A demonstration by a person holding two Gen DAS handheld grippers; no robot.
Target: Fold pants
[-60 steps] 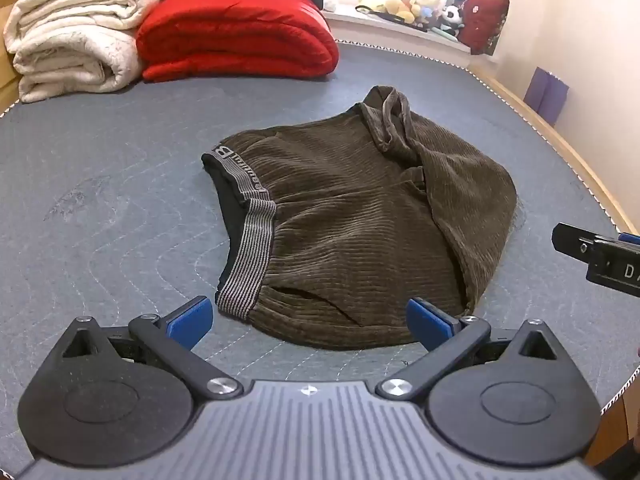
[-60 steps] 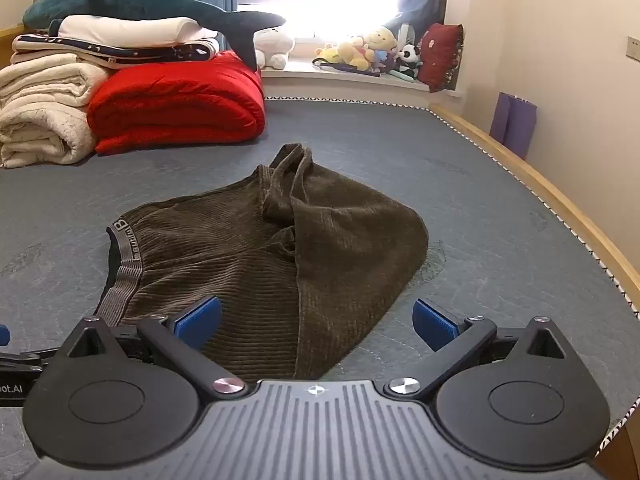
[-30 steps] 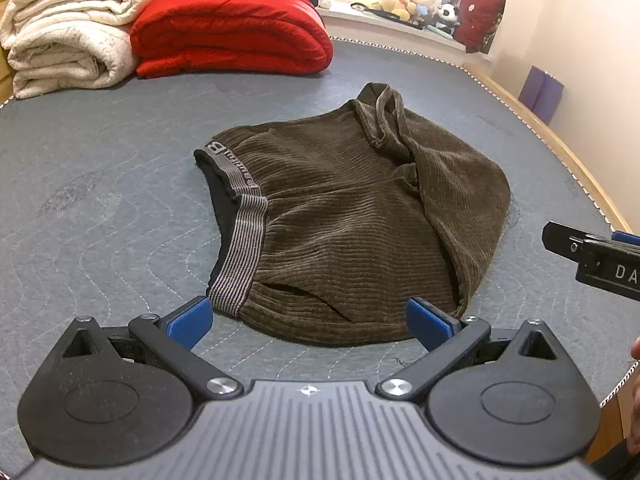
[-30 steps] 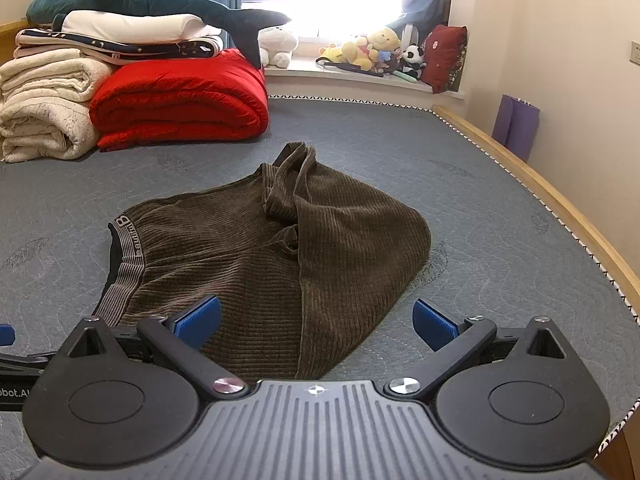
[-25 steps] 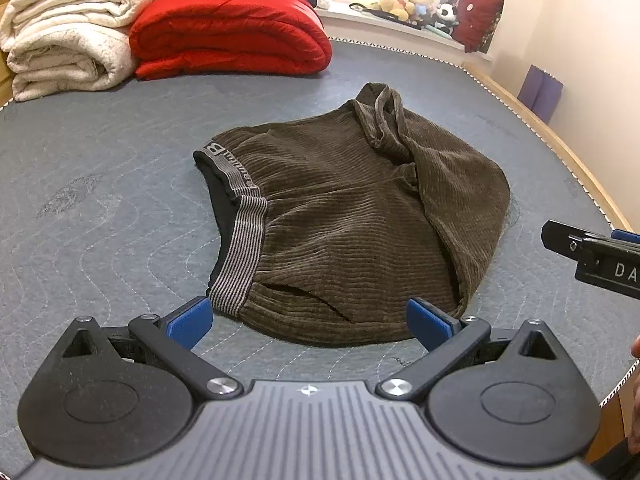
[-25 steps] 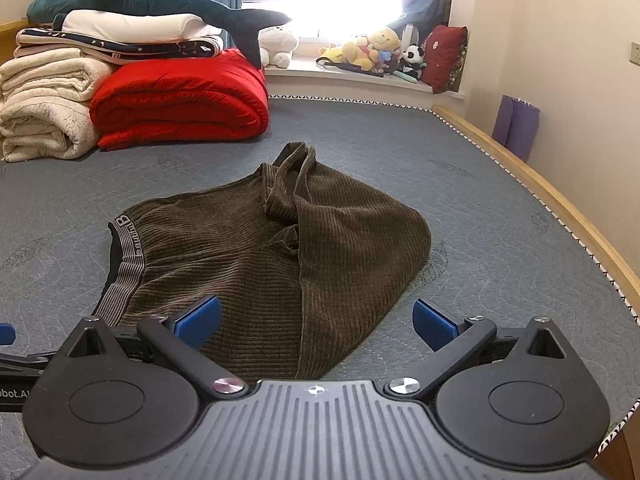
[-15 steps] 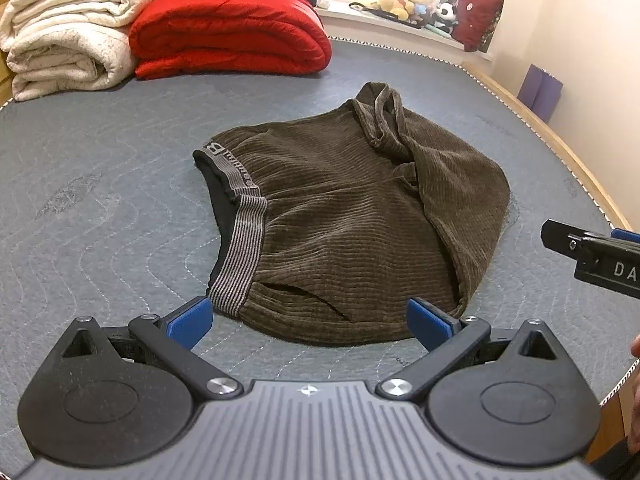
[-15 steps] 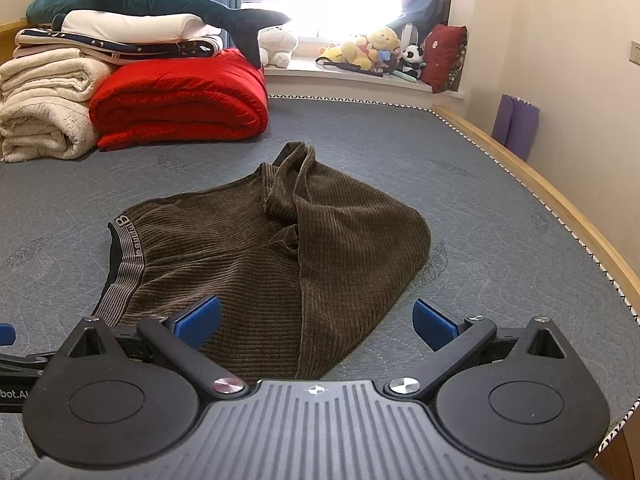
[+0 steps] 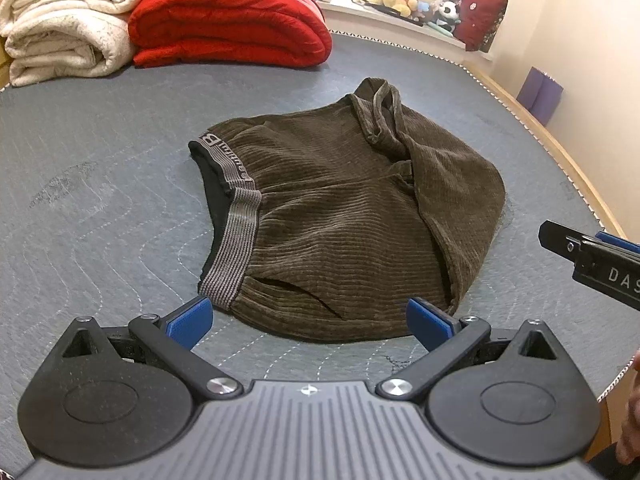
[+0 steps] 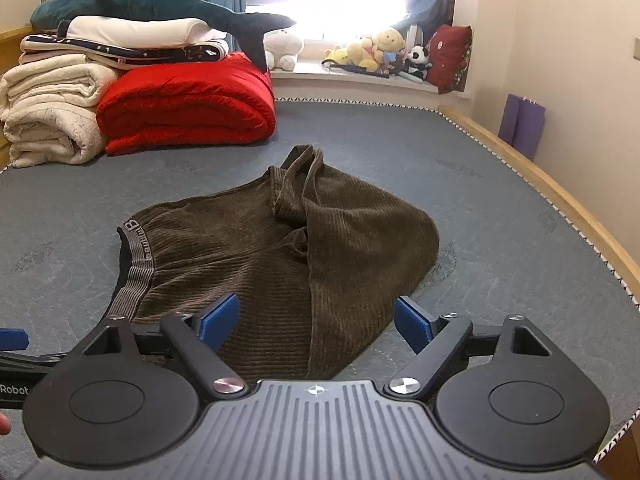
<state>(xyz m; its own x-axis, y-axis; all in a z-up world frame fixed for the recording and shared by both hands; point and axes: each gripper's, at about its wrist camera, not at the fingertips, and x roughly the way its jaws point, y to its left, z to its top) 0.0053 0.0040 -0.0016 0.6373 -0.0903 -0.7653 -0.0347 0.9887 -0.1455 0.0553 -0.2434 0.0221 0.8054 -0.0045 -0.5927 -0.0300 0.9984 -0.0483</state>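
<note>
Dark brown corduroy pants (image 9: 340, 208) lie folded in a rounded heap on the grey quilted mattress (image 9: 100, 208), grey striped waistband (image 9: 234, 232) on the left. They also show in the right wrist view (image 10: 280, 256). My left gripper (image 9: 308, 320) is open and empty, just short of the pants' near edge. My right gripper (image 10: 316, 322) is open and empty over the near right edge of the pants; its fingers are narrower apart than before. The right gripper's side shows in the left wrist view (image 9: 588, 256).
A folded red quilt (image 10: 188, 104) and rolled white blankets (image 10: 48, 112) are stacked at the far left, with a plush shark (image 10: 152, 4) on top. Stuffed toys (image 10: 376, 54) line the window sill. The wooden bed edge (image 10: 560, 196) runs along the right.
The right gripper's fingers have closed in somewhat and it has moved slightly toward the pants. The left gripper and the pants have hardly moved.
</note>
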